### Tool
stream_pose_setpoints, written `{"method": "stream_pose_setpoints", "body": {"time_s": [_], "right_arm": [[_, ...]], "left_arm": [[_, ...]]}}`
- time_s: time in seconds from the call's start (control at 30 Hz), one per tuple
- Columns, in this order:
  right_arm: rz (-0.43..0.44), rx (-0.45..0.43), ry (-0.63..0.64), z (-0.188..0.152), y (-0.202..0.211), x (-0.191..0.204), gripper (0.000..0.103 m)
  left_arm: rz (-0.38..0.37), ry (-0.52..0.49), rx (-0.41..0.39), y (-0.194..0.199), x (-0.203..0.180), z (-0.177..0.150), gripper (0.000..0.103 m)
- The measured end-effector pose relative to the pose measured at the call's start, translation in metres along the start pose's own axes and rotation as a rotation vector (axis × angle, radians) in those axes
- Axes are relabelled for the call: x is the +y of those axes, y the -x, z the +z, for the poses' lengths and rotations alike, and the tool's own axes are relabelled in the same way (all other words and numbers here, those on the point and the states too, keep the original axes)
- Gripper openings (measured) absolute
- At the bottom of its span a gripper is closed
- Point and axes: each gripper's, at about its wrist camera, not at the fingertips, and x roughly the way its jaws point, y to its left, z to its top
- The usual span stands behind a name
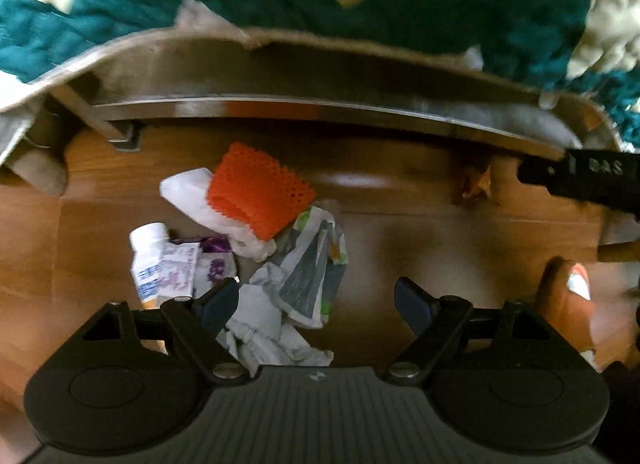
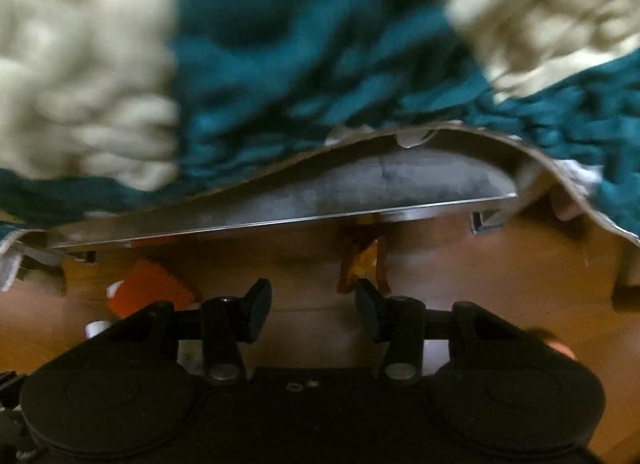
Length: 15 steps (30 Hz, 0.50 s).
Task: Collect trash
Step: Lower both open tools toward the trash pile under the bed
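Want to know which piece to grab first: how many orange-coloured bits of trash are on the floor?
2. An orange mesh piece on the white wrapper in the pile, and an amber wrapper alone by the bed frame, beyond the right gripper. More may be hidden.

Black claw (image 1: 316, 300), dark blue fingertips (image 1: 220, 302), silver screws

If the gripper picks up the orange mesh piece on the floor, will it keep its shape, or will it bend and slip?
The orange mesh piece looks like soft foam netting full of holes, so it probably squashes between the pads and weighs very little. It lies folded on white crumpled paper, so a push may drag that paper along. Its open, rough texture should resist slipping.
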Motion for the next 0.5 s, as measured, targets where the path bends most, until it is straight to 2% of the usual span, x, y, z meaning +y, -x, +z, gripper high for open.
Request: {"method": "stream_pose_setpoints", "body": {"time_s": [0.1,0.27,0.5], "right_arm": [[0.01,0.007,0.003,0.001,-0.027,-0.007,0.047],[-0.027,0.029,0.018,0.001,-0.065,-0.016,0.047],[-0.065,0.046,0.041,0.001,-0.095,-0.024,0.047]], "left_arm": [[0.006,-0.02,0.016,-0.025,-0.005,0.0,0.085],[0.015,-0.064,0.04,-0.062,-0.014,0.002,0.085],[0.026,-0.097,0.069,-0.1,-0.019,0.004,0.085]]}}
